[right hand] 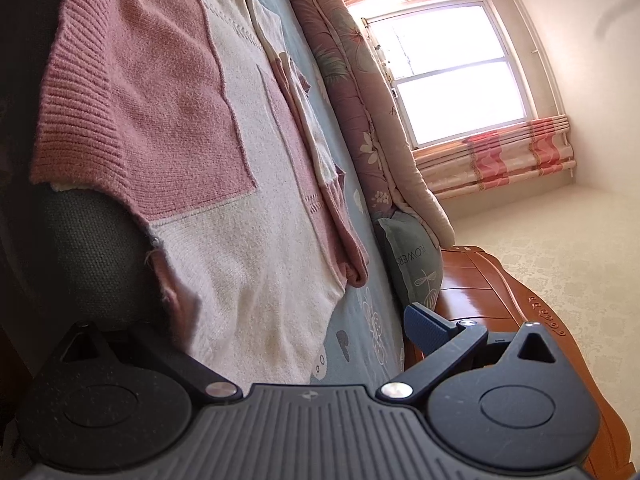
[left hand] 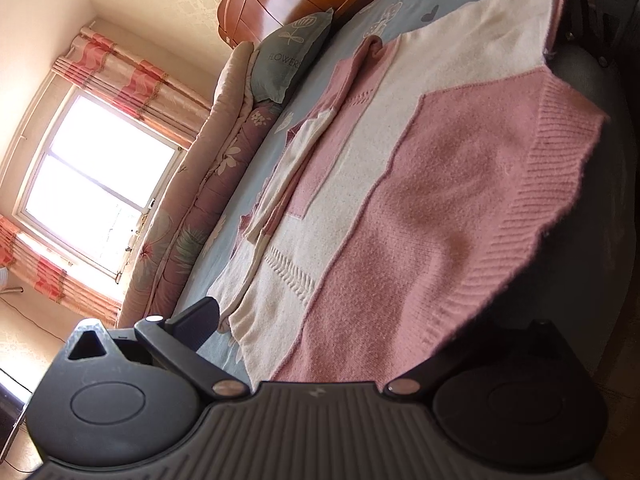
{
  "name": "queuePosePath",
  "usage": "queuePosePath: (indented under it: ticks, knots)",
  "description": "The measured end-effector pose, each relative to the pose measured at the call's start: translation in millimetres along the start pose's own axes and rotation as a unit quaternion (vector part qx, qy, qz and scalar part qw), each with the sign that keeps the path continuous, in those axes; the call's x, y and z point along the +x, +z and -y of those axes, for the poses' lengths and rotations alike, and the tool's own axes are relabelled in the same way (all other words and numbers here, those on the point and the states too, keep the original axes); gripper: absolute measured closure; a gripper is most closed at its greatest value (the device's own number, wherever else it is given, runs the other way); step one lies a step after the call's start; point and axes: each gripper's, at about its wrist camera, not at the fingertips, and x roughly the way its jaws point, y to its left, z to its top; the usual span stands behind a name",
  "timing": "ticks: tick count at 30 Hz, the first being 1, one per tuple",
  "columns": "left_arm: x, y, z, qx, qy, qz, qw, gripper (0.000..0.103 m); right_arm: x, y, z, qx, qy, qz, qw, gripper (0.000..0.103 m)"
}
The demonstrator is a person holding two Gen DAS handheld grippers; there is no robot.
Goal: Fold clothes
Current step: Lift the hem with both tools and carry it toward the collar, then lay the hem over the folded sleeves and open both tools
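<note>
The left gripper [left hand: 352, 332] is standing wide open with the sweater [left hand: 420, 184] lying between its spread fingers, nothing clamped. The right gripper [right hand: 280, 336] is likewise gaping around the sweater's [right hand: 224, 184] cream end, one finger hidden under the knit. The pink-and-cream sweater is lying flat on the bed [left hand: 248, 168], its ribbed hem hanging over the edge. Beyond the sweater, a rolled quilt [left hand: 188, 216] and a pillow [left hand: 284, 60] are lying along the bed's far side.
</note>
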Motion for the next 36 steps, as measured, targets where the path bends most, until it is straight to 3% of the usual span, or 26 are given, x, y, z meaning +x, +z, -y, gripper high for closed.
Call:
queuePosePath:
  ticks: [7,12,17,23,36]
  knots:
    - [0,-6,-6,-0.001,-0.005,-0.007,1.0000,0.000,1,-6,2,0.003,0.009,-0.004,1.000,0.000]
    - [-4,-4,-3,0.026,0.012,-0.007,0.9996,0.000,-3,-2,3,-0.003,-0.028,0.007,1.000,0.000]
    - [2,-5,-8,0.017,0.005,-0.016,0.9997,0.000,1,-5,4,0.008,-0.012,0.006,1.000,0.000]
    - [1,-2,-14,0.021,0.031,-0.010,0.9993,0.000,-4,-4,8,0.008,-0.071,0.017,0.997,0.000]
    - [15,8,-35,-0.005,0.078,-0.011,0.9969,0.000,15,2,15,0.015,-0.126,0.016,0.992,0.000]
